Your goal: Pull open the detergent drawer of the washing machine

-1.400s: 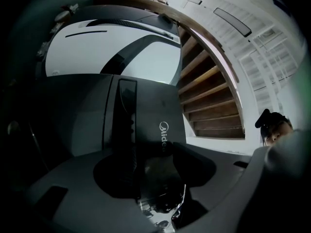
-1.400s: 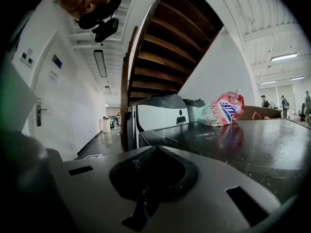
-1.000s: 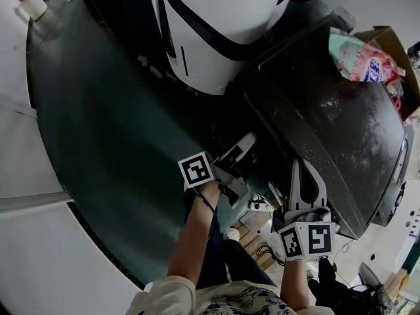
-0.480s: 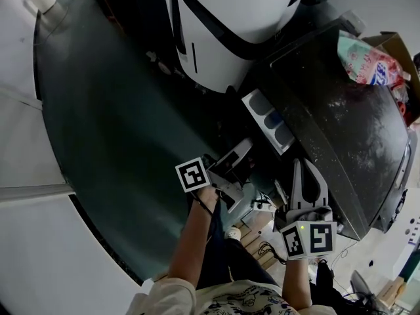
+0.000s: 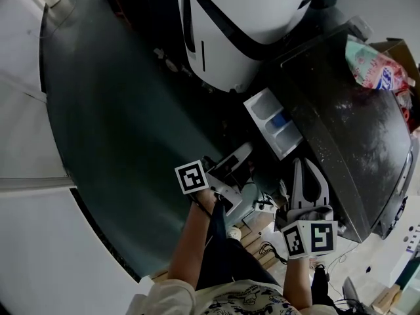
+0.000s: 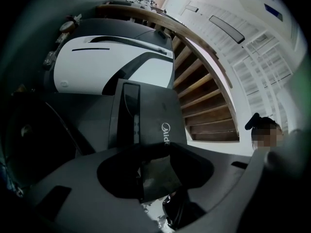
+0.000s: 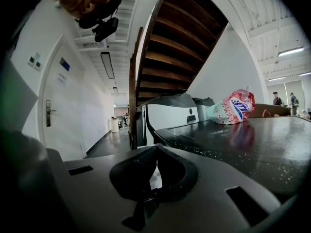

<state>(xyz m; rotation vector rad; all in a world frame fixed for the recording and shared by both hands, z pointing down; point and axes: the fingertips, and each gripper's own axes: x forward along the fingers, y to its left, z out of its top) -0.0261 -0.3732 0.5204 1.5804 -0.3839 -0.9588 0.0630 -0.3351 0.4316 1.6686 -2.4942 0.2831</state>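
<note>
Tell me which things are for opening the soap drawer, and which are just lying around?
For the job:
- washing machine
- detergent drawer, already pulled out

Just lying about:
- colourful bag on top of the washing machine
- cardboard box
- big white machine next door

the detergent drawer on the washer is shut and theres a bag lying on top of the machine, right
Not quite. The detergent drawer is not shut: the head view shows it pulled out of the washing machine, with its pale compartments open to view. The rest holds: a bag does lie on top of the machine.
</note>
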